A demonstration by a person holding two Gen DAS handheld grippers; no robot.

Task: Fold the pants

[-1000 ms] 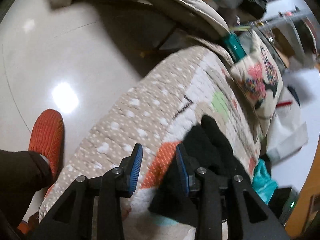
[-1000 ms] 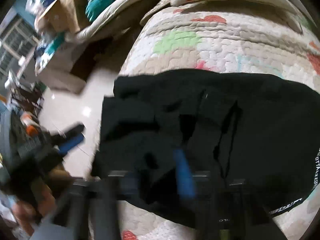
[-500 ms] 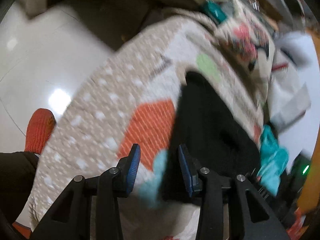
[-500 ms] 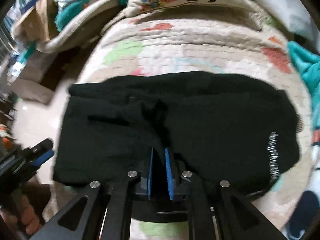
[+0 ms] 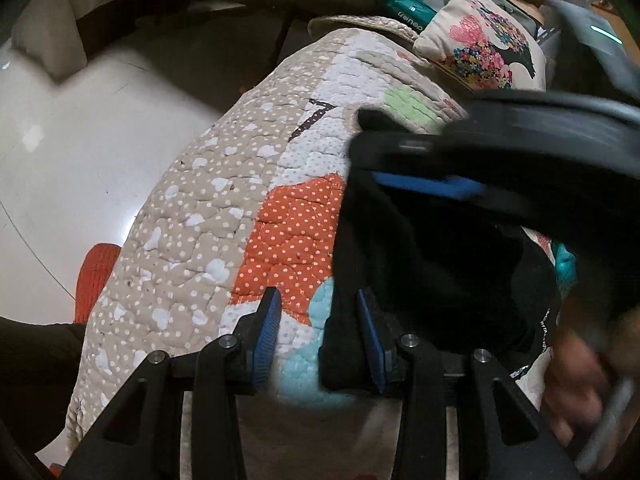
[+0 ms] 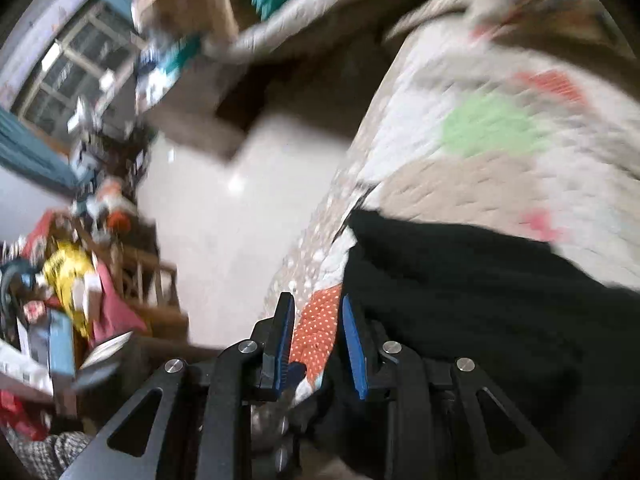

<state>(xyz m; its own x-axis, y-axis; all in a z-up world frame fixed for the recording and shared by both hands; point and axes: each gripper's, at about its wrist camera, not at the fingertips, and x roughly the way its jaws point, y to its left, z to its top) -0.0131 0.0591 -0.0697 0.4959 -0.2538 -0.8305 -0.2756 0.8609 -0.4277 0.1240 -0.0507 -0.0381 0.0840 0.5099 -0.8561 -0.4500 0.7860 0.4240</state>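
- The left gripper (image 5: 318,334) has its blue-padded fingers (image 5: 265,334) spread apart with nothing between them; the gap frames the near left edge of the black pants (image 5: 432,272), the right pad lying over the dark cloth and the left pad over the quilt (image 5: 200,216).
- The right gripper (image 6: 316,338) also has its fingers (image 6: 354,350) parted and empty, straddling the orange dotted patch (image 6: 318,330) of the quilt just left of the pants (image 6: 480,304); this view is heavily blurred.
- In the left wrist view the right gripper (image 5: 430,185) reaches in from the right above the pants, one blue pad showing, and the person's right hand (image 5: 576,384) holding it is a blur at the lower right.
- The pants lie as a flattened black bundle on the quilt, right of the orange patch and below the green patch (image 5: 408,106).
- Beyond the pants, at the far end of the quilt, rests a floral cushion (image 5: 486,48).
- Left of the quilt is a pale glossy floor (image 5: 80,152), with an orange slipper (image 5: 94,280) close against the quilt's hanging edge.
- Farther left of the quilt, across the floor in the right wrist view, stands blurred clutter (image 6: 72,300).
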